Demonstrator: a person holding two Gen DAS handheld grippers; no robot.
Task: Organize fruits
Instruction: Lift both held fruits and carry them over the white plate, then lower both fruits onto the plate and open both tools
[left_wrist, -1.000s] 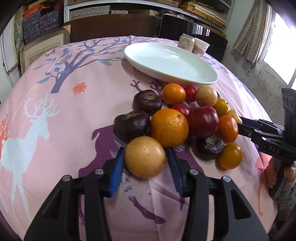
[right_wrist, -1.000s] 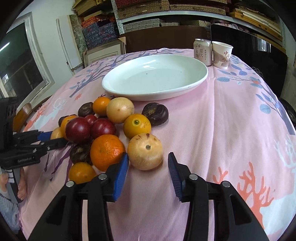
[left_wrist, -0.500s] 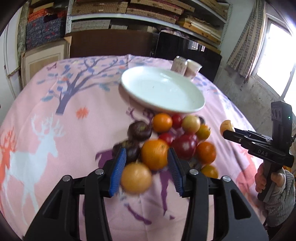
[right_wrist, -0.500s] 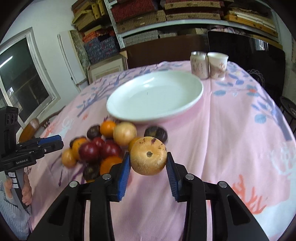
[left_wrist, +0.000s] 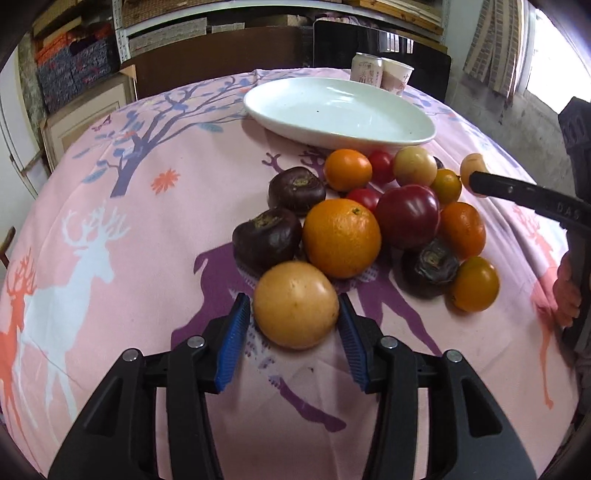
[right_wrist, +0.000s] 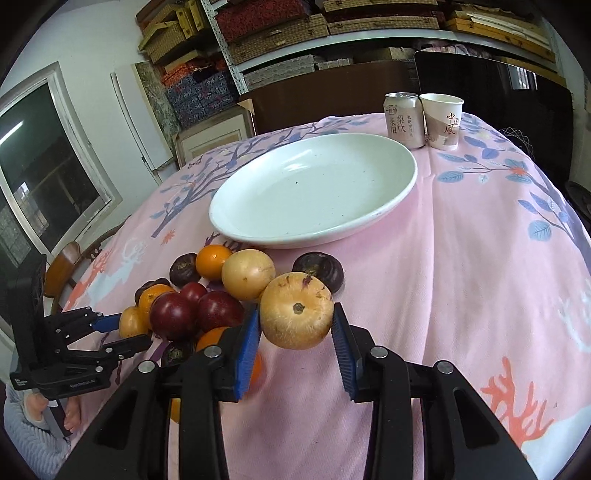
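Right claw clamps a tan round fruit at its widest girth, clear of the table, near the empty white plate; its stem scar faces the camera, and being near-spherical it has no marked long axis. Left claw brackets a yellow fruit resting at the pile's near edge; whether its pads press cannot be told. Both fruits probably firm, smooth, roll-prone: hold across the middle.
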